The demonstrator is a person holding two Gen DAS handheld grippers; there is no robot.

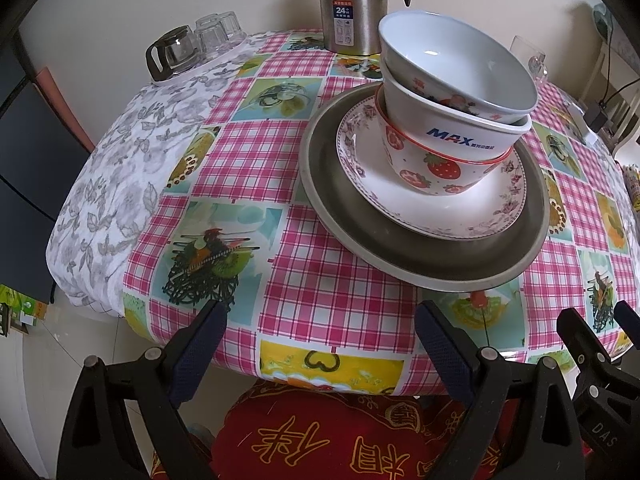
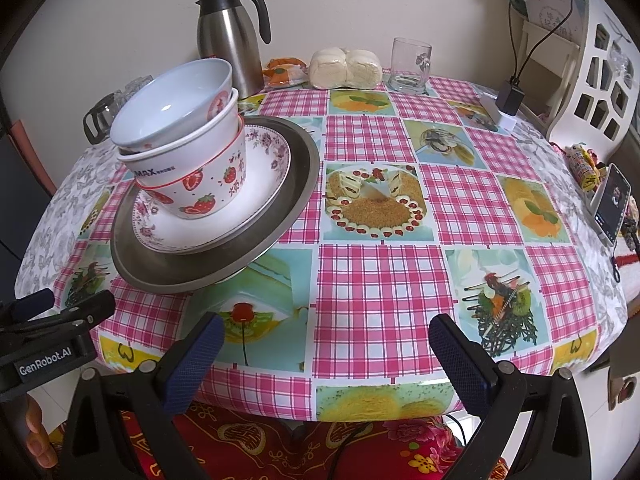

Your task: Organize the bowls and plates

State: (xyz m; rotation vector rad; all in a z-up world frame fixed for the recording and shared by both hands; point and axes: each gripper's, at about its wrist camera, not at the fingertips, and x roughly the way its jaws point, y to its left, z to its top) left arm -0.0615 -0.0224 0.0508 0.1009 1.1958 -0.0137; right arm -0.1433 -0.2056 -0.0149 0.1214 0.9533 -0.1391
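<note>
1. Left wrist view: the crockery stands as one stack on the checked tablecloth point(image 1: 320, 292), near the front edge. Order from the bottom: metal tray point(image 1: 328, 196), floral plate point(image 1: 460, 216), strawberry bowl point(image 1: 432, 172), MAX bowl point(image 1: 448, 132), top bowl point(image 1: 452, 64).
2. Top bowl sits tilted in the MAX bowl, not seated flat. The nest leans toward the steel flask point(image 1: 352, 4).
3. Judgement: stacking looks essentially done; what remains is probably seating the top bowl level or shifting the whole stack.
4. To do that well: approach the top bowl's rim from above, grip one wall only, and lower it level. If moving the stack, grip the tray rim from both sides and keep it flat, since the leaning bowls could slide.
5. Left gripper point(image 1: 320, 344): jaws spread wide, holding nothing, touching nothing; it hovers at the table's front edge, short of the tray.
6. Right wrist view: right gripper point(image 2: 324, 352) likewise spread wide and empty, over the front edge, with the stack off to its left.
7. Glass mug point(image 2: 410, 66) and wrapped buns point(image 2: 346, 68) stand well apart at the back.
</note>
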